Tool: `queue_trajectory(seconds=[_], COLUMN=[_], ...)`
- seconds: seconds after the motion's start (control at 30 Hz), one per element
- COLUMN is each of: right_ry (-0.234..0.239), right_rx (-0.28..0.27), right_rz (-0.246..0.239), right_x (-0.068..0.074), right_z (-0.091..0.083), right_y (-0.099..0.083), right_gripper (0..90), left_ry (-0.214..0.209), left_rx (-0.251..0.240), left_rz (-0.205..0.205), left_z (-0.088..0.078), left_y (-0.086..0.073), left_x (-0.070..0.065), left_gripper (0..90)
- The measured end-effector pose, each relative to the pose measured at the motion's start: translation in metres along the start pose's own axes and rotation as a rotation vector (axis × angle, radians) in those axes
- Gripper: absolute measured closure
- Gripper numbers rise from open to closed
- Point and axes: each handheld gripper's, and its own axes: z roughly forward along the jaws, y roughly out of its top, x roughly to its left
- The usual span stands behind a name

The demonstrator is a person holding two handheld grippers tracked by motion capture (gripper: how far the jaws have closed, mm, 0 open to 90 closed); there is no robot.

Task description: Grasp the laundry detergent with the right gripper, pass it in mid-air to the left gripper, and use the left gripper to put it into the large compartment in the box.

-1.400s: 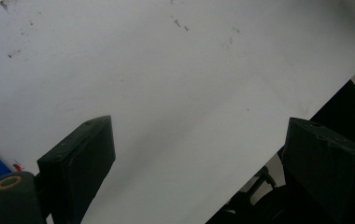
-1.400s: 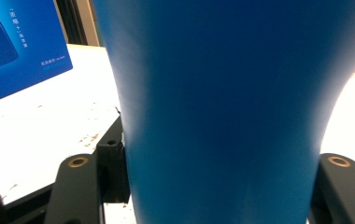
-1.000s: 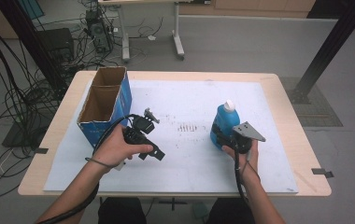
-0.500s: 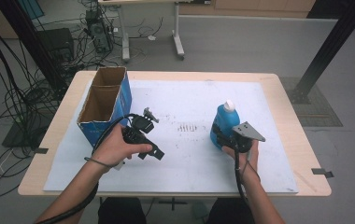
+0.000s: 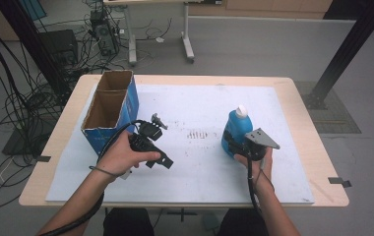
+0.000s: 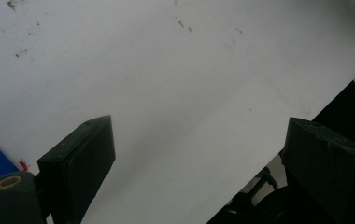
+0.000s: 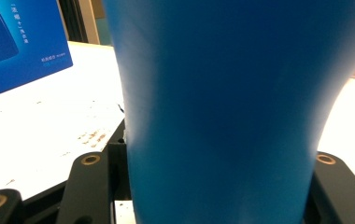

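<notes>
- A blue bottle [image 5: 236,132] with a white cap [image 5: 241,111] stands on the white mat [image 5: 200,167], well to the right of the open blue cardboard box [image 5: 110,114], clamped low on its body by the right gripper [image 5: 234,146]
- In the right gripper view the bottle [image 7: 222,107] sits between the two jaws, which press its sides
- The left gripper [image 5: 156,129], just beside the box's near right corner, has its jaws spread over bare mat [image 6: 175,84], holding nothing
- The bottle's long axis runs vertical, cap up; which way any label faces is hard to tell
- Judged from this grip, the step goes best with a straight lift, bottle kept upright, then a steady carry toward the box, as a low hold may let it tip
</notes>
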Motion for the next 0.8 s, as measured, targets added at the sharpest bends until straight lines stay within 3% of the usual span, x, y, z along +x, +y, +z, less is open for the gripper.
queue_trajectory(seconds=[0.8], right_ry=[0.000], right_rx=[0.003], right_rz=[0.002], right_x=[-0.0001], right_z=[0.0000], right_y=[0.0002], right_gripper=[43.3], left_ry=[0.003], left_rx=[-0.002], left_rz=[-0.002], left_z=[-0.0005], left_y=[0.0005], left_x=[0.0007], left_gripper=[9.8])
